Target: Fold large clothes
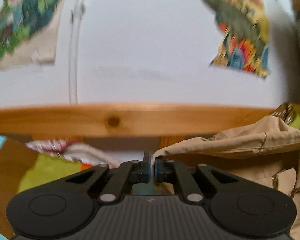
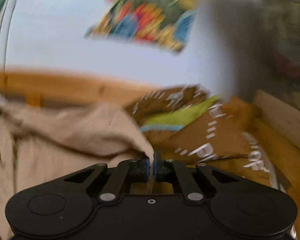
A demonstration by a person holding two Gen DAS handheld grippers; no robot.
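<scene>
Bedding in mustard brown with white lettering [image 2: 216, 140] covers the surface in the right wrist view, with a lime-green patch edged in light blue [image 2: 176, 118] lying on it at centre right; the left wrist view shows the same brown and lime colours at lower left, plus a red-and-white patterned cloth [image 1: 56, 146] that is too blurred to identify. A wooden rail with a dark knot [image 1: 114, 121] crosses the middle of the left wrist frame, and behind it rises a pale wall [image 1: 150, 40] with a white conduit [image 1: 74, 60] running down its left part. Two colourful pictures hang on that wall, one at upper left [image 1: 24, 16] and one at upper right [image 1: 242, 32]; both are smeared by motion. The beige garment [image 1: 240, 142] fills the right side of the left wrist frame, a zip showing at lower right, and one edge of it tapers to the left gripper [image 1: 152, 170], whose blue-padded jaws are pressed together on that corner of fabric. In the right wrist view the same garment spreads across the left half of the frame and narrows to a point at bottom centre, where the right gripper [image 2: 151, 169] has its jaws closed tight on the cloth's tip.
</scene>
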